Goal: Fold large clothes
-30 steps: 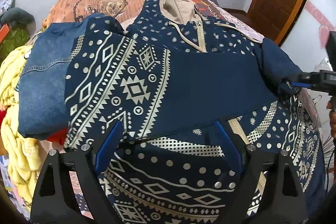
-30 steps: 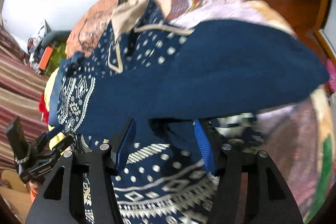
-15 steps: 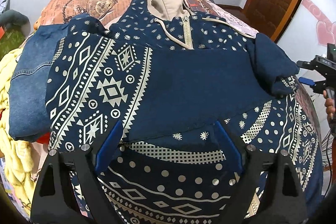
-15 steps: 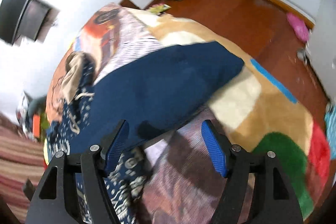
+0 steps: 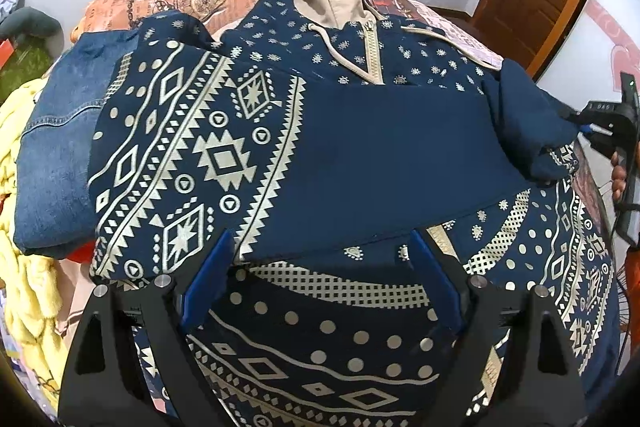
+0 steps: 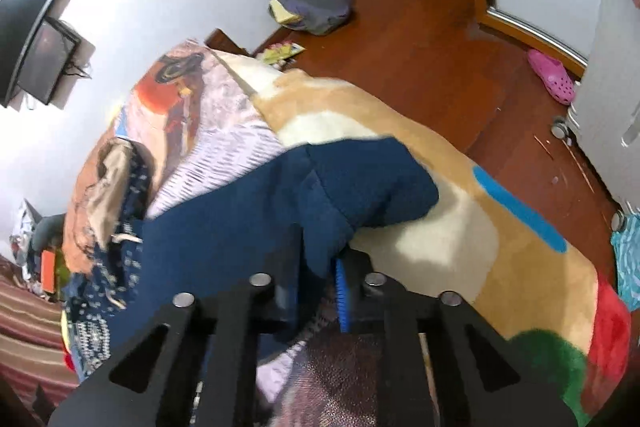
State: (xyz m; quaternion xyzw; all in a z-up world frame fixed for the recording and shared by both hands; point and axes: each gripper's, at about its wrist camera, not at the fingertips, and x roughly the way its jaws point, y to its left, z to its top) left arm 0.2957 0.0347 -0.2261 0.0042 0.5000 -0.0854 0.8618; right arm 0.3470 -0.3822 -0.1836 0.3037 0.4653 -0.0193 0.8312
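Navy patterned hoodie (image 5: 304, 163) lies spread on the bed (image 6: 460, 227), one sleeve folded across its chest, beside folded jeans (image 5: 56, 155). Left gripper (image 5: 320, 279) hovers over the hem, jaws spread, holding nothing. Right gripper (image 6: 320, 279) has jaws pressed together, pinching the plain navy sleeve (image 6: 360, 187) at the bed's edge.

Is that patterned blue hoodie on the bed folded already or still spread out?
Partly folded: on the hoodie, one sleeve lies across the chest, its end pinched by the right tongs.

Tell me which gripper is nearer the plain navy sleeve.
Right. The right gripper is shut on the plain navy sleeve; the left gripper hovers open over the hoodie's patterned front.
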